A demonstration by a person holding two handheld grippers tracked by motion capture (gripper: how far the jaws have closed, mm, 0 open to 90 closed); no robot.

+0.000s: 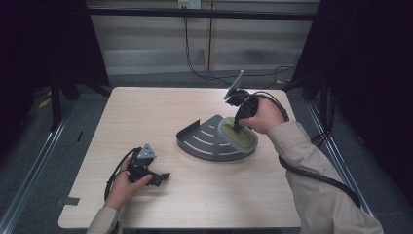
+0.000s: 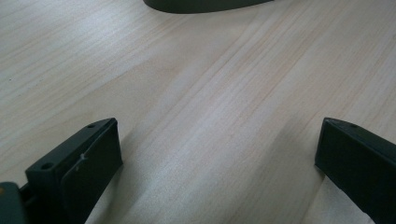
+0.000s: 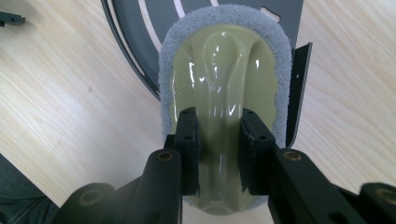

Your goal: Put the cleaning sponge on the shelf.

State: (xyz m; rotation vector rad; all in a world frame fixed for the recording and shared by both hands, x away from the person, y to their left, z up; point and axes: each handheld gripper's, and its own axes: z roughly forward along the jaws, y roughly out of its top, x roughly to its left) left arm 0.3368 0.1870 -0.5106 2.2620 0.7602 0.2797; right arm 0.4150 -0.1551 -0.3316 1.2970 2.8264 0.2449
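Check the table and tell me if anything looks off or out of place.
Nothing stands out. The right gripper is clamped on the ridge of the olive scrubber, whose grey pad lies flat on the dark slotted rack. The left gripper rests open on the wooden table. Nothing is spilled or damaged.

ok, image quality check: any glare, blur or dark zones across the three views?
High view: table evenly lit, surroundings nearly black, right gripper dark against the scrubber. Right gripper view: sharp, bright glare streaks on the scrubber's glossy handle, pad and rack clear. Left gripper view: wood grain sharp, near fingers soft and dark, rack edge at top underexposed.
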